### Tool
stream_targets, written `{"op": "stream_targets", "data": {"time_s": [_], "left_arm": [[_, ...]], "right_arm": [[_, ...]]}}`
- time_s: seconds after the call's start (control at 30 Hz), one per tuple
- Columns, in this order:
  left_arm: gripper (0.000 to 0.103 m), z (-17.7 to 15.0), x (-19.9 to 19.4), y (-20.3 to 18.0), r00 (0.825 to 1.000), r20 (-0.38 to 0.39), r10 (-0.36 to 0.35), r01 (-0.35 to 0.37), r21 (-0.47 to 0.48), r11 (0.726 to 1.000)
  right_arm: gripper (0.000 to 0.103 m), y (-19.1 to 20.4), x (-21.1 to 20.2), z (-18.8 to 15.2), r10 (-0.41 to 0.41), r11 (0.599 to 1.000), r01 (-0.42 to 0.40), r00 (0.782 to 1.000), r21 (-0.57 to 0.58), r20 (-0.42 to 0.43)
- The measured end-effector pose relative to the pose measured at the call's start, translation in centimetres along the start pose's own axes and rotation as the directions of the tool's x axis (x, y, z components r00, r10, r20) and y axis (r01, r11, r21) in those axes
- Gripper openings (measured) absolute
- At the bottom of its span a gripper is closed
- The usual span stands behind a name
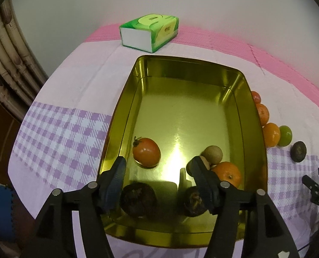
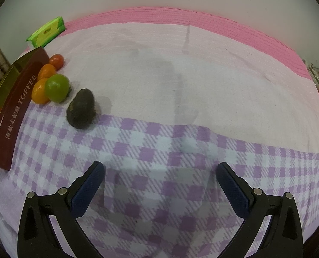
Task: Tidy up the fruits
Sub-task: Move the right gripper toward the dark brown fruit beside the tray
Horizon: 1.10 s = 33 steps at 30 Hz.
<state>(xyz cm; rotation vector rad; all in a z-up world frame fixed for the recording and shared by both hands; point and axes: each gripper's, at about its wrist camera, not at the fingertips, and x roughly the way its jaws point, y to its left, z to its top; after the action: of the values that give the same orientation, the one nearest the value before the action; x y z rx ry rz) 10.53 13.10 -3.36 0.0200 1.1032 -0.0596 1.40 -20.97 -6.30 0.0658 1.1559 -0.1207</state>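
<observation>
"TOFFEE" was read in pale letters on the tin's (image 2: 15, 107) maroon side, after Chinese characters too small to be made out.

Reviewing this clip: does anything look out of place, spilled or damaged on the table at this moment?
Nothing looks spilled or damaged. The only loose ends are fruits outside the gold tin: a red tomato, two oranges, a green fruit and a dark fruit on the cloth beside it. The tissue pack lies slightly askew.
</observation>
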Motion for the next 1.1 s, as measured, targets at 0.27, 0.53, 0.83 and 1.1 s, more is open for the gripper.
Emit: {"op": "stream_targets", "data": {"time_s": [0.27, 0.53, 0.83, 1.1], "left_arm": [[0.068, -1.2, -1.7, -0.5, 1.0, 0.013, -0.012, 0.012, 0.008, 1.0], [0.071, -1.7, -2.7, 0.0, 1.0, 0.026, -0.008, 0.008, 0.002, 1.0], [0.077, -2.1, -3.9, 1.3, 0.999, 0.04, -0.008, 0.009, -0.034, 0.999], [0.081, -2.4, -4.6, 2.4, 0.999, 0.047, -0.008, 0.011, -0.067, 0.998]], "right_arm": [[0.101, 2.9, -0.2, 0.3, 0.019, 0.997, -0.018, 1.0, -0.071, 0.006], [0.086, 5.4, -0.3, 1.1, 0.059, 0.99, -0.055, 0.998, -0.128, 0.029], [0.073, 7.4, -0.7, 1.7, 0.055, 0.984, -0.045, 0.997, -0.171, 0.052], [0.052, 8.2, -0.8, 2.1, 0.068, 0.981, -0.057, 0.996, -0.186, 0.05]]}}
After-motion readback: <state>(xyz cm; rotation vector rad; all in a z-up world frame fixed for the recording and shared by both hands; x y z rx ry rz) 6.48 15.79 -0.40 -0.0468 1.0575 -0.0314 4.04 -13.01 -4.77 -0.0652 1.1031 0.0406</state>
